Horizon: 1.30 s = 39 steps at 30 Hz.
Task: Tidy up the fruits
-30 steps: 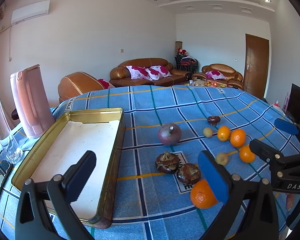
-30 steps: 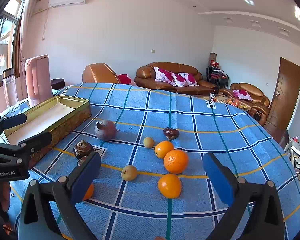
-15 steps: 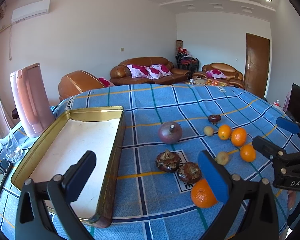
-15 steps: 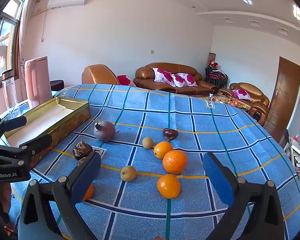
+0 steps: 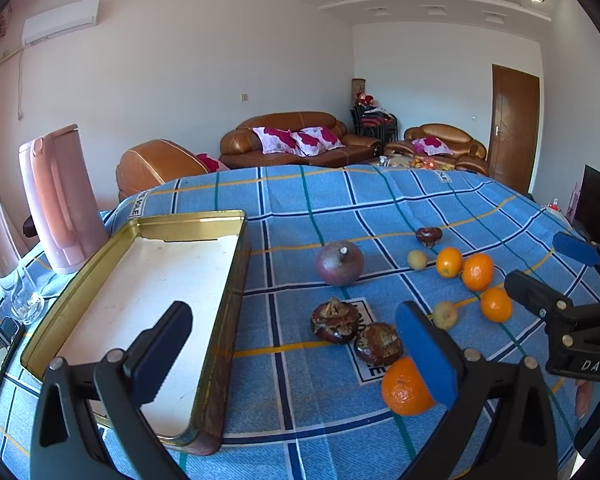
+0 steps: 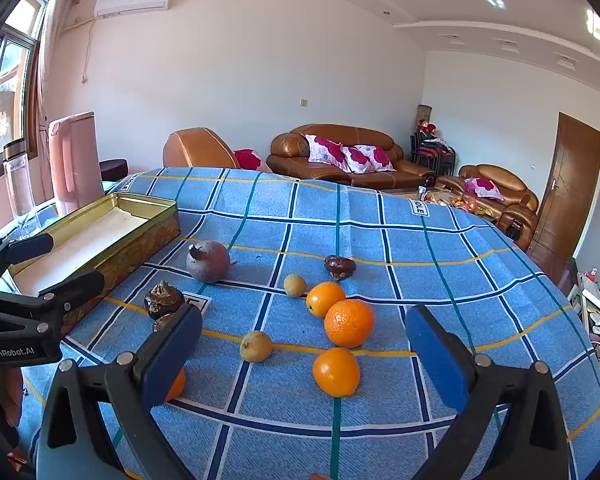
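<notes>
- Left gripper (image 5: 300, 344): jaws wide, holding nothing; you have it hovering above the cloth (image 5: 380, 200), its left pad over the tin (image 5: 188, 222) and its right pad over the near orange (image 5: 405, 388).
- Right gripper (image 6: 304, 340): jaws wide, nothing held; three oranges (image 6: 349, 322) and a yellow fruit (image 6: 256, 346) lie just ahead, between the pads.
- Tin: open, gold-rimmed, no fruit in it; ahead-left of your left gripper, well left of your right.
- Near orange: just beside the left gripper's right pad, partly hidden by it. Judged the likeliest first pick for that hand.
- Dark fruits (image 5: 335, 320): two, touching or nearly so, ahead of the left gripper, between tin and oranges.
- Purple fruit (image 5: 339, 263): beyond the dark pair, alone.
- Handling advice: shift right until the orange sits centred between the pads, lower, then close gently; round fruit will likely roll if nudged off-centre.
- Clearance advice: lift over the tin's wall before releasing low inside.
</notes>
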### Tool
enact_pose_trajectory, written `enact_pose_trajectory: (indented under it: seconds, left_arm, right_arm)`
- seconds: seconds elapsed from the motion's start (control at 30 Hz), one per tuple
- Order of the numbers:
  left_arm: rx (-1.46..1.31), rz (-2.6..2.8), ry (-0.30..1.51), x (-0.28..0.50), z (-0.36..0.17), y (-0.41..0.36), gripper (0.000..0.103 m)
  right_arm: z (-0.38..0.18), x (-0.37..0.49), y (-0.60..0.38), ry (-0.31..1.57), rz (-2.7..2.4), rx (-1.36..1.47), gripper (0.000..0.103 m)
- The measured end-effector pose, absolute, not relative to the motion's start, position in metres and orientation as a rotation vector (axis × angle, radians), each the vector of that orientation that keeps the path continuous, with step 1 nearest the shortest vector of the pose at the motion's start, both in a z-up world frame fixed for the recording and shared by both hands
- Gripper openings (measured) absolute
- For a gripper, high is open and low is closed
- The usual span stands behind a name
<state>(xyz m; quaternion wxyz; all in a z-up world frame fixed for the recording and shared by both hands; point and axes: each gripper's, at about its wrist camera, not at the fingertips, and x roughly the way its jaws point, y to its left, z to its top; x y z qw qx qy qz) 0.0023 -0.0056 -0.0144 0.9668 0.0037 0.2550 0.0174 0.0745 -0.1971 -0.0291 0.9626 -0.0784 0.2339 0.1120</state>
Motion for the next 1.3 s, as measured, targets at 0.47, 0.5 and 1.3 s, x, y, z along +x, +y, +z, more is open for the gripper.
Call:
enact_pose_trajectory:
  seconds: [0.47, 0.5, 1.3]
  left_arm:
    - [0.014, 0.029, 0.53, 0.005, -0.017, -0.009, 0.103]
    - [0.015, 0.03, 0.531, 0.006, -0.018, -0.009, 0.103]
    - [0.039, -0.187, 0.681, 0.01, -0.051, -0.074, 0.079]
  right_arm:
    - [-0.032, 0.077, -0.199, 0.482, 0.225, -0.155, 0.102]
    - [-0.033, 0.078, -0.2, 0.483, 0.225, -0.155, 0.102]
    - [-0.074, 0.115, -0.235, 0.71, 0.183, -0.11, 0.07]
